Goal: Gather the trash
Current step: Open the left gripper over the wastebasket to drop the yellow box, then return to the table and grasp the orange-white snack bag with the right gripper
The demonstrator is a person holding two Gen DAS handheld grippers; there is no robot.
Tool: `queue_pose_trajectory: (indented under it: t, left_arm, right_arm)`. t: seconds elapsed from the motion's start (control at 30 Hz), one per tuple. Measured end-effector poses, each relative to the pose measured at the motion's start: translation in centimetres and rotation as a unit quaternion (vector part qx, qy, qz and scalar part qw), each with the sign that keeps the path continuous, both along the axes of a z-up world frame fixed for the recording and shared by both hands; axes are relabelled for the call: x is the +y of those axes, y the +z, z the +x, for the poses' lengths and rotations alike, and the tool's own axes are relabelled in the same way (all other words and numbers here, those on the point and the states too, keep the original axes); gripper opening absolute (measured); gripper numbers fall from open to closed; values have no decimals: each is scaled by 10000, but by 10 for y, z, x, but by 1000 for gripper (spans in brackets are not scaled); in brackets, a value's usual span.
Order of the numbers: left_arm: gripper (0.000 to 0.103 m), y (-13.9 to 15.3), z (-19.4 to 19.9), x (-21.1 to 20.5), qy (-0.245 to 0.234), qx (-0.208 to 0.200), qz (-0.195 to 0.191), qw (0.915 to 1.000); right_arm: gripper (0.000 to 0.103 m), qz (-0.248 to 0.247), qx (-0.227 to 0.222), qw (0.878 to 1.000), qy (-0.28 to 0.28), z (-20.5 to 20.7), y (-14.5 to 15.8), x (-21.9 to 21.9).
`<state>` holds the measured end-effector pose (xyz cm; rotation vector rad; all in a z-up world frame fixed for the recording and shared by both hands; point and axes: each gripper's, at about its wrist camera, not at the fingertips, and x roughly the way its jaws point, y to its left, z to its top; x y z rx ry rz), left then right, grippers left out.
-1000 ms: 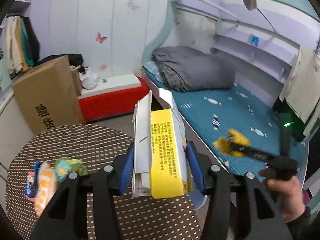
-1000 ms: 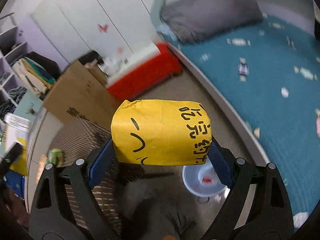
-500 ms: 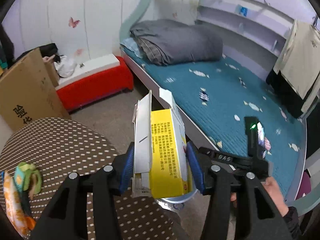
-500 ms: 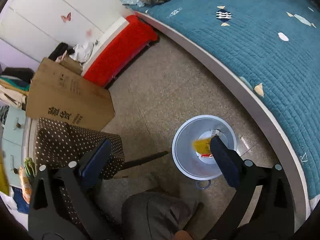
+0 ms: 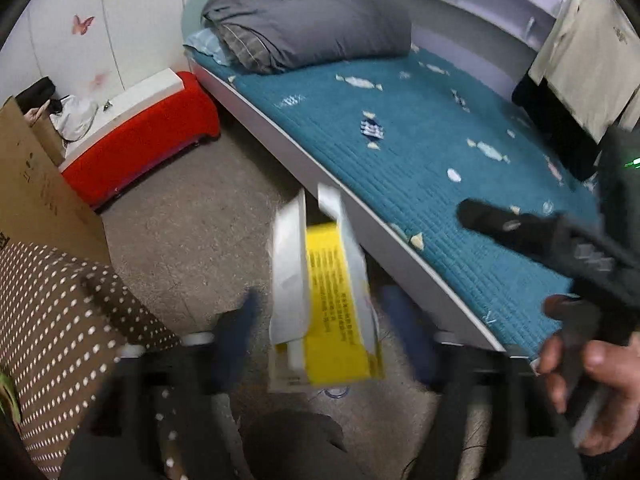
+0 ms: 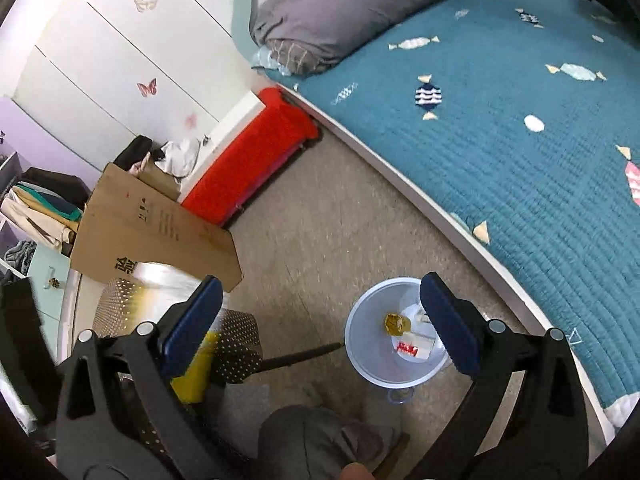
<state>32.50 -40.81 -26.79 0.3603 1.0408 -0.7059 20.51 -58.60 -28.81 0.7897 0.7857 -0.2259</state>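
In the left wrist view a yellow and white carton (image 5: 326, 300) hangs between the spread, blurred jaws of my left gripper (image 5: 320, 320); the pads stand apart from its sides, so it is loose. My right gripper (image 6: 320, 316) is open and empty above the floor. A pale blue trash bin (image 6: 360, 364) stands on the floor beside the bed, with a yellow wrapper (image 6: 394, 322) and a red and white packet (image 6: 412, 348) inside. The right gripper also shows in the left wrist view (image 5: 540, 236), held in a hand.
A round table with a brown dotted cloth (image 5: 60, 320) is at the left. A cardboard box (image 6: 152, 232), a red bench (image 6: 248, 160) and the teal bed (image 6: 520, 140) ring the carpeted floor. My knee (image 6: 320, 440) is below.
The right gripper opened and dropped the yellow wrapper into the bin. The left gripper swung off the table toward the floor and its jaws spread away from the carton.
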Motion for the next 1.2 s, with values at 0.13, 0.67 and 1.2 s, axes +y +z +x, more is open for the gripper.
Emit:
queue_pose_trajectory:
  t: [0.13,0.67,1.2]
  left_arm:
    - [91,-6,4,0,91,-12,67,9999]
    - [93,57,-30,73,614,-649,-419,9951]
    - [95,124,-58,171,1257,-1240,-974,9795]
  right_arm:
    - [97,-65,-58,10000,13,-4,8,1]
    - [97,-608,-291,9976,170,-16,52,53]
    - [97,-1234,-683,9862,871,-10,119,142]
